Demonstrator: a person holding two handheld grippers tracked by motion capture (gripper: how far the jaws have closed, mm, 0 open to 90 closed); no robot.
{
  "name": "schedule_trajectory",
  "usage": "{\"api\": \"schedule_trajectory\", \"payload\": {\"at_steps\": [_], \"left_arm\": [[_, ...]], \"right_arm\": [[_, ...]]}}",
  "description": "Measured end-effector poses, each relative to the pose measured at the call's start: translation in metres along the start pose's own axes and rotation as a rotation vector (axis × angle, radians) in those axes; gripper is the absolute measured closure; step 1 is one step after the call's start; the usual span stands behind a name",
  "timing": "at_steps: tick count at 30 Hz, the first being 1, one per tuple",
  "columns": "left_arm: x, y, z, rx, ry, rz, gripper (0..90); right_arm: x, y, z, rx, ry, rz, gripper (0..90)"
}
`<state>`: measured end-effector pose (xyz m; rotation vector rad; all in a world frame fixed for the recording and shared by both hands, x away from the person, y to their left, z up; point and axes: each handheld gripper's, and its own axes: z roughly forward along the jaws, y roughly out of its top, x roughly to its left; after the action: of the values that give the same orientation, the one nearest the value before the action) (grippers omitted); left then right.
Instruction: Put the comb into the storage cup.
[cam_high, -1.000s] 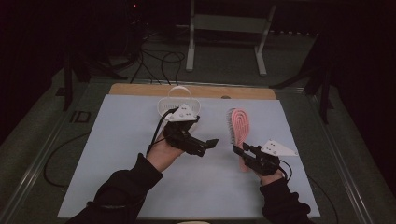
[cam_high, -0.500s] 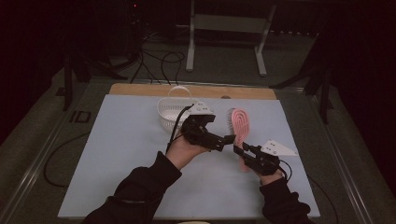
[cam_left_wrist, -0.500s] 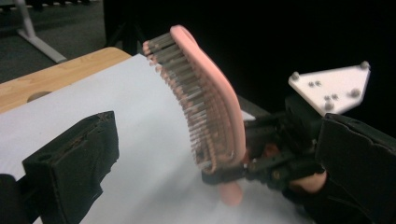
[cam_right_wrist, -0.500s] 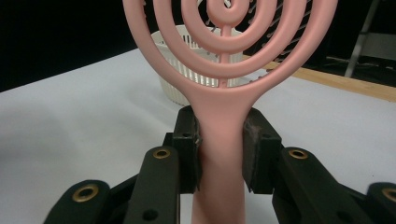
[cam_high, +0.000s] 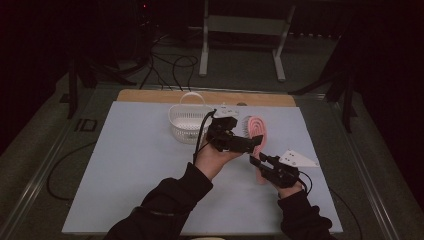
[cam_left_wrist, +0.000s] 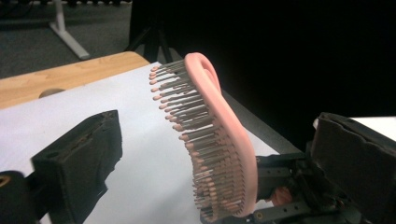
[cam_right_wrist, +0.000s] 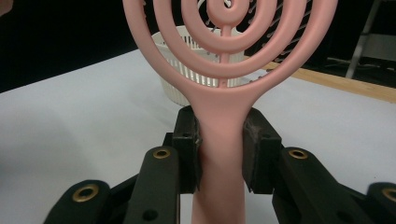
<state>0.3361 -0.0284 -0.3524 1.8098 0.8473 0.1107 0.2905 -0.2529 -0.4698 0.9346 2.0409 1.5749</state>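
Brush (cam_high: 257, 131): pink, oval head of concentric rings, bristles on one side. Held clear of the desk, head up and tilted toward 12 o'clock in the high view, handle down toward 6.

Right gripper (cam_right_wrist: 222, 149): fingers (cam_right_wrist: 187, 149) clenched on the brush handle, one pad pressing each side just below the head. In the high view it sits at 5 o'clock of the desk centre (cam_high: 261, 165), a grey plate on top.

Left gripper (cam_high: 255, 142): fingers released, standing wide apart. In its own view the two black pads (cam_left_wrist: 84, 163) flank the brush head (cam_left_wrist: 219, 135), bristles pointing at the left pad, back of the head toward the right pad; neither pad touches it. In the high view it comes in from 9 o'clock of the brush, tips just beside the head.

Basket (cam_high: 187, 122): white, slotted wall, thin handle upright; stands on the desk at 9 o'clock of the brush, near the left hand, apart from both grippers.

Desk (cam_high: 125, 170): pale sheet over it, a wooden strip along the 12 o'clock edge.
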Motion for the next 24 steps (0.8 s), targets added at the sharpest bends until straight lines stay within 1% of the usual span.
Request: {"api": "schedule_trajectory", "payload": {"at_steps": [1, 2, 4, 5, 6, 7, 9, 10, 11, 12, 14, 15, 16, 17, 18, 20, 21, 24], "left_arm": [[-0.001, 0.0, 0.002, 0.003, 0.0, -0.004, 5.2], [-0.002, 0.0, 0.004, 0.008, 0.01, -0.004, 6.2], [-0.003, 0.0, 0.006, 0.012, 0.008, -0.013, 7.4], [-0.003, 0.0, 0.008, 0.013, 0.015, -0.019, 9.8], [-0.004, 0.0, 0.01, 0.013, 0.019, -0.026, 12.0], [-0.004, 0.0, 0.011, 0.013, 0.014, -0.031, 16.1], [-0.003, -0.001, 0.014, 0.012, 0.021, -0.045, 19.8], [-0.002, -0.002, 0.015, 0.01, 0.012, -0.053, 24.5], [-0.002, -0.002, 0.016, 0.013, 0.014, -0.059, 27.9], [-0.002, -0.002, 0.017, 0.014, 0.01, -0.061, 29.6], [0.0, -0.003, 0.018, 0.015, -0.003, -0.077, 36.2], [0.0, -0.004, 0.019, 0.017, -0.01, -0.078, 39.0], [0.001, -0.004, 0.019, 0.016, -0.024, -0.088, 42.1], [0.001, -0.005, 0.02, 0.019, -0.026, -0.089, 44.7], [0.001, -0.005, 0.021, 0.021, -0.026, -0.085, 46.3], [0.002, -0.006, 0.021, 0.015, -0.033, -0.096, 51.1], [0.002, -0.006, 0.022, 0.016, -0.037, -0.099, 52.0], [0.003, -0.005, 0.023, 0.02, -0.049, -0.102, 54.0]], "right_arm": [[0.0, 0.0, 0.0, -0.002, -0.002, -0.003, 70.2], [0.0, 0.0, 0.0, 0.0, -0.001, -0.005, 70.2], [0.001, 0.0, 0.0, -0.002, 0.001, 0.002, 70.2], [0.0, 0.0, 0.0, -0.001, 0.002, -0.004, 70.2], [0.001, 0.0, 0.0, 0.001, 0.002, 0.0, 70.2], [0.001, 0.0, 0.0, 0.0, 0.001, -0.003, 70.2], [0.001, 0.001, 0.0, -0.001, 0.001, -0.003, 70.1], [0.001, 0.001, 0.0, -0.002, 0.002, -0.003, 70.1], [0.001, 0.001, 0.0, -0.001, 0.001, -0.003, 70.2], [0.001, 0.001, 0.0, 0.0, 0.002, -0.006, 70.1], [0.001, 0.001, 0.0, -0.002, 0.001, -0.004, 70.1], [0.0, 0.001, 0.0, -0.002, 0.001, -0.004, 70.1], [0.0, 0.001, 0.0, -0.001, 0.002, -0.009, 70.1], [0.001, 0.001, 0.0, -0.001, 0.002, -0.012, 70.2], [0.001, 0.001, 0.0, -0.005, 0.004, -0.01, 70.1], [0.0, 0.001, 0.0, -0.006, -0.001, -0.01, 70.2], [0.001, 0.001, 0.0, -0.008, -0.002, 0.0, 70.2], [0.0, 0.001, 0.0, -0.005, -0.008, -0.004, 70.1]]}}
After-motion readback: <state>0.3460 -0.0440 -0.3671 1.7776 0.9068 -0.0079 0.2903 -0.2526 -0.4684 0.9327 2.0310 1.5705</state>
